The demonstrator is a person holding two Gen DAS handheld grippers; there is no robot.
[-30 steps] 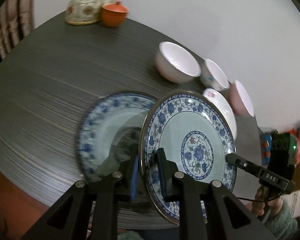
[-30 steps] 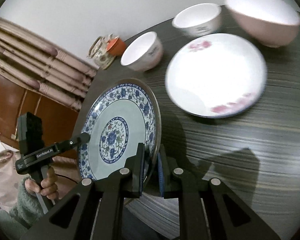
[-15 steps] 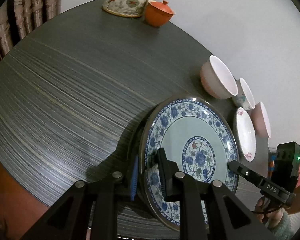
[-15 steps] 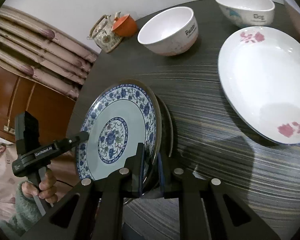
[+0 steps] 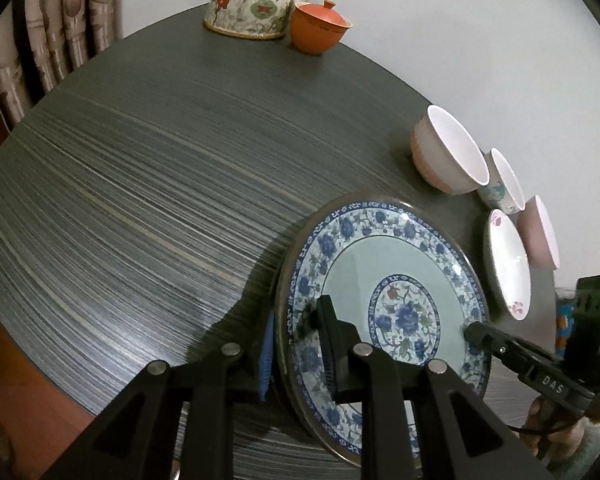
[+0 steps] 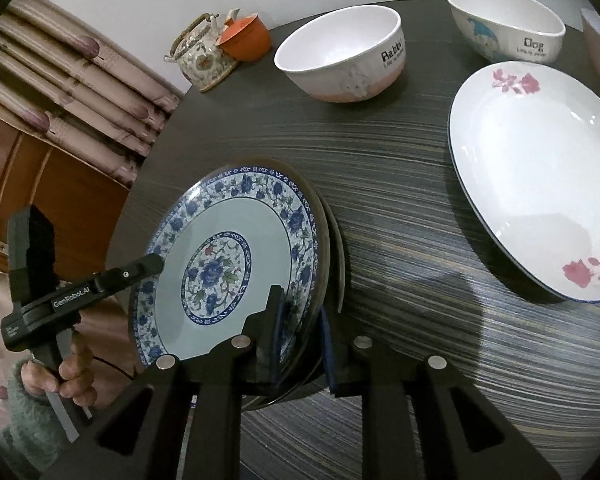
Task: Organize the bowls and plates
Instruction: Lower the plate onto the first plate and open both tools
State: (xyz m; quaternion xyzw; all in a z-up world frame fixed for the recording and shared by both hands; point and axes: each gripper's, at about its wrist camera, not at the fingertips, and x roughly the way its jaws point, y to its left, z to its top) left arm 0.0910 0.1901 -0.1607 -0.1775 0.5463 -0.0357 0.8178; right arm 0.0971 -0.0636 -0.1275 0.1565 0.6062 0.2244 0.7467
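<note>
Left wrist view: your left gripper (image 5: 296,356) pinches the near rim of the blue floral plate (image 5: 384,304), low over the dark table (image 5: 140,184); you appear to be setting it onto another plate.

Right wrist view: your right gripper (image 6: 300,332) stands spread around the plate's opposite rim, over a second plate (image 6: 334,248) beneath. Next, ease your left grip off gently.

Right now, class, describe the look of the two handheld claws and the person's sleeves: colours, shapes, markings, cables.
Both claws are matte black with triangular braces, silver bolts and blue pads. The left claw reads "GenRobot.AI"; the right claw reads "DAS", trailing a thin black cable. Fuzzy grey-green sleeves cover the wrists.
</note>
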